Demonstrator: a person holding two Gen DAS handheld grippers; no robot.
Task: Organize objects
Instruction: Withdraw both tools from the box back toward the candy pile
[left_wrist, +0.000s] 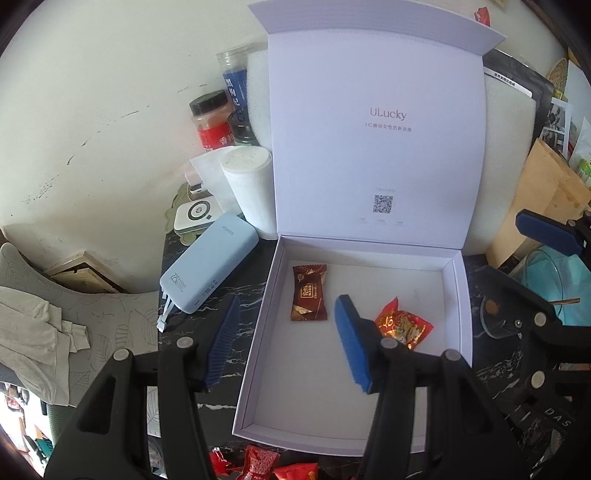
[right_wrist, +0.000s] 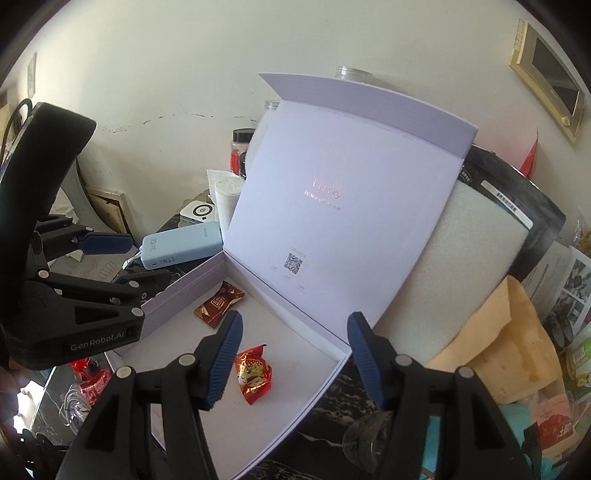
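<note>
- An open white gift box (left_wrist: 466, 306) sits on my dark marbled table (left_wrist: 221, 354), its lid (left_wrist: 376, 122) standing upright behind it
- Inside lie two wrapped sweets, well apart: a brown chocolate (left_wrist: 309, 292) towards the back left and a red-and-gold candy (left_wrist: 404, 326) nearer the middle
- My left gripper (left_wrist: 288, 343) hangs above the box's left wall, its blue pads parted with nothing between them
- My right gripper (right_wrist: 295, 360) hovers over the box's right corner, likewise parted and empty
- I judge both sweets delivered; next I must fetch more
- More red wrappers (left_wrist: 264, 461) lie in front of the box, cut off by the frame, so their number is unclear
- A pale blue power bank (left_wrist: 208, 264) rests left of the box
- Jars and bags behind the lid are partly hidden
</note>
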